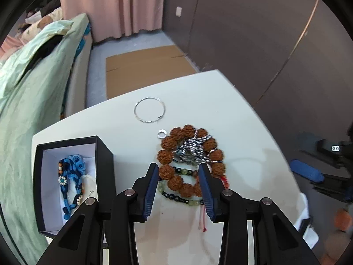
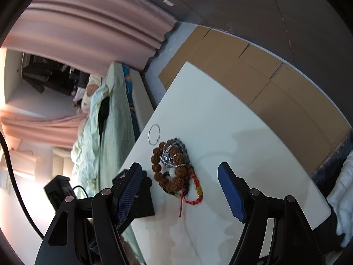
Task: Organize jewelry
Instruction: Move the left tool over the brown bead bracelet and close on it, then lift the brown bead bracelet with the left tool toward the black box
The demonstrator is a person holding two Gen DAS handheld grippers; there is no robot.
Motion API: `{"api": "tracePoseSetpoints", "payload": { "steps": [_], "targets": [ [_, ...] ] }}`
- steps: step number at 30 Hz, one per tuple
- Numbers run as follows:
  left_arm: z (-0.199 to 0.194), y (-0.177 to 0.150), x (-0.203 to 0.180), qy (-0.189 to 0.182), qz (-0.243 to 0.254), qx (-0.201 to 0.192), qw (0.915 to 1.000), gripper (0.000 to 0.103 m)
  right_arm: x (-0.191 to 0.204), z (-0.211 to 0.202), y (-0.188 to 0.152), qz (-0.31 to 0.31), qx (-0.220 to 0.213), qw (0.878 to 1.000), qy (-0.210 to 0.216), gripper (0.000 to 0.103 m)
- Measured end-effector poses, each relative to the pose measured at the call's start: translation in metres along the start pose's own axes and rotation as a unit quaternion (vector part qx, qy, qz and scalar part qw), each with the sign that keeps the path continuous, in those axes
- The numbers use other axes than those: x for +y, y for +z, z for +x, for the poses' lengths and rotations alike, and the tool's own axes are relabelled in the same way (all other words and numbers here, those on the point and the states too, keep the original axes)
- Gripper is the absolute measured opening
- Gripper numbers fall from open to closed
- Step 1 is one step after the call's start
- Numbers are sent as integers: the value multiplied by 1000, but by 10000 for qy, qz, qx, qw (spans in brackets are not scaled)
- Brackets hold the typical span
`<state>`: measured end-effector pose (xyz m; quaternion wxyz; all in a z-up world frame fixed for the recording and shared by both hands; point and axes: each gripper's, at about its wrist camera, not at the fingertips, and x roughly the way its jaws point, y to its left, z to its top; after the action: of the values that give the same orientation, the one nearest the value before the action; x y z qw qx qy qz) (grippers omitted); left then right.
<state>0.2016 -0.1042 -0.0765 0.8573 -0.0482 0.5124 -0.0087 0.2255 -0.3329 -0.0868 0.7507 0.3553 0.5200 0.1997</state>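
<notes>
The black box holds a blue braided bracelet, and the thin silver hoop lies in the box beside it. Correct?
Not quite. The left wrist view shows the silver hoop lying on the table, outside the black box. The blue braided bracelet is in the box.

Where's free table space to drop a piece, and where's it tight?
Bare table beyond the wire hoop to the far edge, and right of the bead pile. A narrower strip runs between the box and the pile. Crowded: the pile itself, with the small ring beside it.
</notes>
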Motion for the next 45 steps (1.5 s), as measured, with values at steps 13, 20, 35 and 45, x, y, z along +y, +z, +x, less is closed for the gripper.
{"api": "tracePoseSetpoints", "payload": {
  "steps": [13, 20, 35, 45],
  "targets": [
    [44, 6, 3, 381, -433, 602, 9965, 25, -20, 24, 4, 771, 464, 9955, 288, 73],
    [21, 14, 7, 352, -426, 324, 9979, 20, -14, 33, 6, 657, 631, 9951, 374, 73],
    [-57, 33, 7, 113, -267, -304, 9991, 19, -13, 39, 8, 551, 719, 9956, 245, 73],
    [-109, 32, 15, -123, -290, -676, 9972, 20, 2, 60, -3, 226, 1047, 9935, 395, 73]
  ]
}}
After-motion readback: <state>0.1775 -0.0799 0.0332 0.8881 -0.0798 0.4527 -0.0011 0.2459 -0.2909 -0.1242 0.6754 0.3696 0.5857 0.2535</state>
